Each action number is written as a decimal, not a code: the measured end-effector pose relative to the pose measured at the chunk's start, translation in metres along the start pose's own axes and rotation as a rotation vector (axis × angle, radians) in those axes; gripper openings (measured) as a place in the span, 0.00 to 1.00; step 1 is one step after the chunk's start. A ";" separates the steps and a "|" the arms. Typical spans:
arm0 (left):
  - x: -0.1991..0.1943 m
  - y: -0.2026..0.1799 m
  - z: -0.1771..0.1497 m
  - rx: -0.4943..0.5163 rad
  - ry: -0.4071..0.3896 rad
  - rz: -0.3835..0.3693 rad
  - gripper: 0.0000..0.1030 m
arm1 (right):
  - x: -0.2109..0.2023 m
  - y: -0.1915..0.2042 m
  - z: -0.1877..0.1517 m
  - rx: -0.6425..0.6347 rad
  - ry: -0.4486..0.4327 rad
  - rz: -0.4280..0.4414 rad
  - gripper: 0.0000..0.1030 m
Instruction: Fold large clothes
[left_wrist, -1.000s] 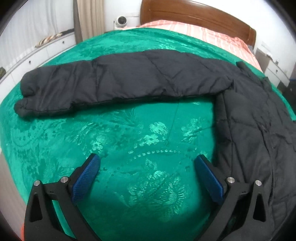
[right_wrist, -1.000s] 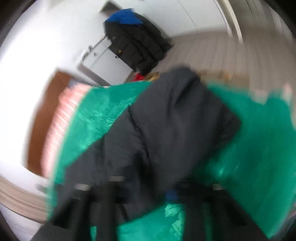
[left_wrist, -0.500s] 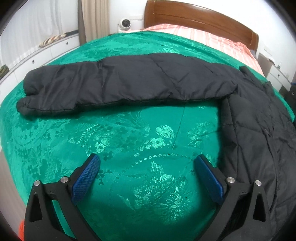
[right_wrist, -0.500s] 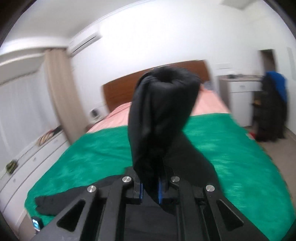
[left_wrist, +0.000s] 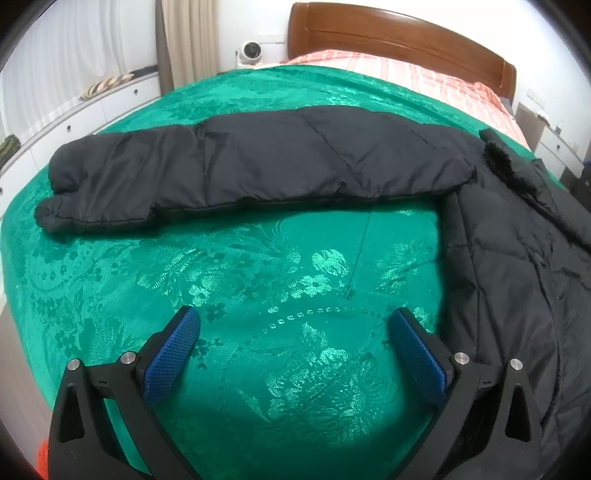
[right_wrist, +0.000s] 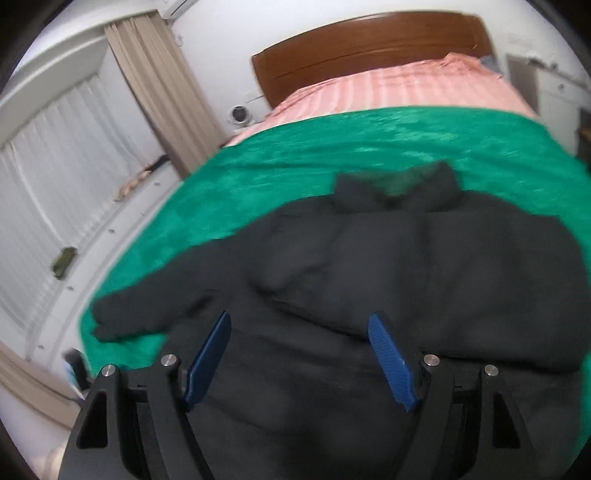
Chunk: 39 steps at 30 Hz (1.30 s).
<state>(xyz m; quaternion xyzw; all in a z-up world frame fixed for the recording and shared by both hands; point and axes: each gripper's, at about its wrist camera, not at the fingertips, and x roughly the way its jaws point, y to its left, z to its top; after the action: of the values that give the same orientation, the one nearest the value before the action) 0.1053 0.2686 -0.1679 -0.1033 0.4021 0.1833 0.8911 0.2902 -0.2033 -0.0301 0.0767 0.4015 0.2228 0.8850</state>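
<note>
Black jacket (right_wrist: 406, 280) flat on green bedspread (left_wrist: 258, 280) — one sleeve (left_wrist: 229, 173) stretched sideways. Right gripper (right_wrist: 301, 332) jaws just opened, wide, gripping nothing. Left gripper (left_wrist: 295, 328) wide, empty — above bare bedspread.

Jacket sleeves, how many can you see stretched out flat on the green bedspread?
1: a black sleeve lies stretched leftward on the green bedspread from the jacket body. The other sleeve looks folded over the body, blurred in the right wrist view.

Even indoor light is filling both views, and fisheye bending is curving the headboard (left_wrist: 399, 35) and darkening the corners. The left wrist view is staying sharp, sheen glinting on the green bedspread (left_wrist: 295, 258). The right wrist view is smearing the black jacket (right_wrist: 369, 266) with motion blur.
</note>
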 end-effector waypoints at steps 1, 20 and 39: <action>0.000 -0.001 0.000 0.003 -0.001 0.004 1.00 | -0.010 -0.017 -0.004 0.020 -0.009 -0.036 0.74; 0.002 -0.003 -0.004 0.014 -0.017 0.025 1.00 | -0.084 -0.032 -0.131 -0.092 0.282 0.008 0.81; -0.002 -0.003 -0.006 0.018 -0.025 0.051 1.00 | -0.133 0.082 -0.256 -0.384 0.108 -0.158 0.85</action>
<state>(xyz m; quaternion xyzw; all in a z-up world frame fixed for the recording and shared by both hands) 0.1013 0.2630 -0.1703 -0.0827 0.3951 0.2036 0.8920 -0.0051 -0.2025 -0.0847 -0.1370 0.4031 0.2287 0.8754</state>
